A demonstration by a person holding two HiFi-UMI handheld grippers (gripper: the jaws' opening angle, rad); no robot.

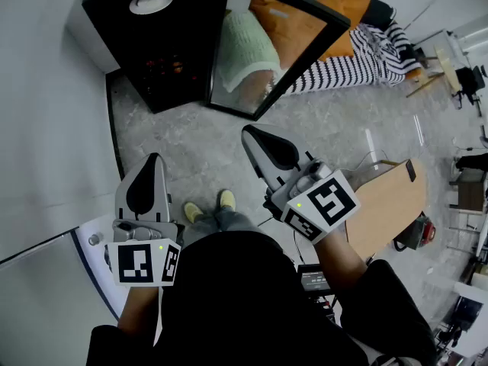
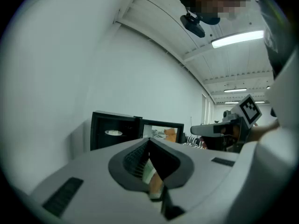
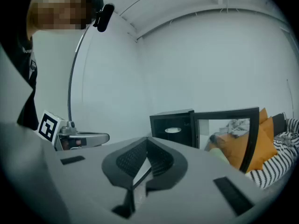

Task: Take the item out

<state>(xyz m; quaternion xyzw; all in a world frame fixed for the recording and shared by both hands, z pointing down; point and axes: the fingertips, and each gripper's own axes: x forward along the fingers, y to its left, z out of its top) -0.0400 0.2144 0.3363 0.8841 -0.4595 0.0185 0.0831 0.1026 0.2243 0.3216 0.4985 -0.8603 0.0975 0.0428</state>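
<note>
A black box-shaped cabinet (image 1: 164, 33) stands on the floor by the wall, its glass door (image 1: 263, 48) swung open. Inside lies a white round dish (image 1: 151, 1), also seen in the left gripper view (image 2: 113, 132) and the right gripper view (image 3: 172, 130). My left gripper (image 1: 154, 161) is held low at the left, well short of the cabinet, jaws shut with nothing in them. My right gripper (image 1: 250, 135) hovers nearer the door's lower edge, also shut and holding nothing. Each gripper shows in the other's view: right gripper (image 2: 195, 130), left gripper (image 3: 103, 136).
A white wall (image 1: 46, 128) runs along the left. A sofa with orange cushions (image 1: 335, 10) and a striped blanket (image 1: 358, 59) sits behind the door. A wooden tabletop (image 1: 389, 204) is at the right. The person's yellow shoes (image 1: 207, 207) stand on the grey floor.
</note>
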